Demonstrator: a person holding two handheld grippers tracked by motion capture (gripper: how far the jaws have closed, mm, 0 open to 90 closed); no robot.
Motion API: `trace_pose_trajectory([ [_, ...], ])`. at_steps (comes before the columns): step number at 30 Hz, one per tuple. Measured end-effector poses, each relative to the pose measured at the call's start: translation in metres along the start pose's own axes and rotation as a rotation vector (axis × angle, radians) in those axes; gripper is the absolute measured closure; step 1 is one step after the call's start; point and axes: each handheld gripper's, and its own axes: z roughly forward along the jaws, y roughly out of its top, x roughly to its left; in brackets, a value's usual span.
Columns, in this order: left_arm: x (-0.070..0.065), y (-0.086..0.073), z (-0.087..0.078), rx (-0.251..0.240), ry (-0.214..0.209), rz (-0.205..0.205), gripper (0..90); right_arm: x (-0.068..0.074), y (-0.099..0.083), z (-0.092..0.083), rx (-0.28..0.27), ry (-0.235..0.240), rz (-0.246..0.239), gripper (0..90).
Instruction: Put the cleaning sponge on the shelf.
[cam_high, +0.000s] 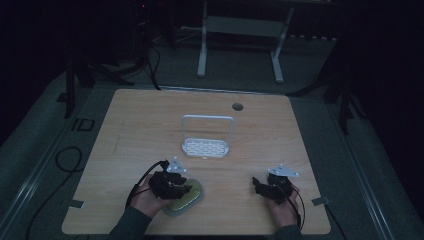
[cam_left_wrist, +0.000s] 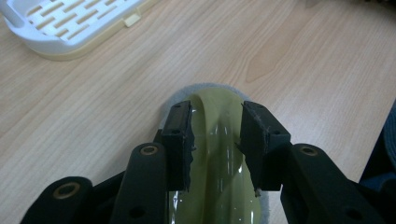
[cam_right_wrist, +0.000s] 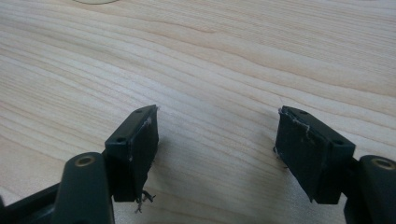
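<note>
A glossy, pale yellow-green soft piece (cam_high: 186, 200) (cam_left_wrist: 217, 163) lies on a grey oval pad (cam_high: 172, 211) (cam_left_wrist: 205, 88) near the table's front left. My left gripper (cam_high: 188, 190) (cam_left_wrist: 217, 109) sits low over it, jaws apart on either side of a raised fold of the yellow piece; the pads do not visibly squeeze it. My right gripper (cam_high: 256, 184) (cam_right_wrist: 217, 114) hovers close over bare wood at the front right, open with nothing between its fingers.
A white slotted rack (cam_high: 206, 146) (cam_left_wrist: 60, 23) with an upright wire handle stands mid-table, beyond the left gripper. A round cable hole (cam_high: 237, 106) is near the wooden table's (cam_high: 260, 130) far edge. A white desk frame (cam_high: 240, 30) stands on the dark floor behind.
</note>
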Motion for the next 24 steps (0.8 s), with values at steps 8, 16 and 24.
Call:
trace_pose_trajectory([
  [8,0.0,0.0009,-0.0001,0.043,-0.005,0.009,62.6,-0.0002,0.0,0.0001,-0.001,0.0,-0.002,29.4],
  [16,0.0033,0.0033,0.0015,0.099,-0.025,0.02,63.9,-0.0001,0.0,0.0001,-0.001,0.0,-0.002,29.4],
  [24,0.0061,0.007,0.0017,0.144,-0.029,0.036,65.4,-0.0001,0.0,0.0,0.0,0.0,-0.001,29.4],
])
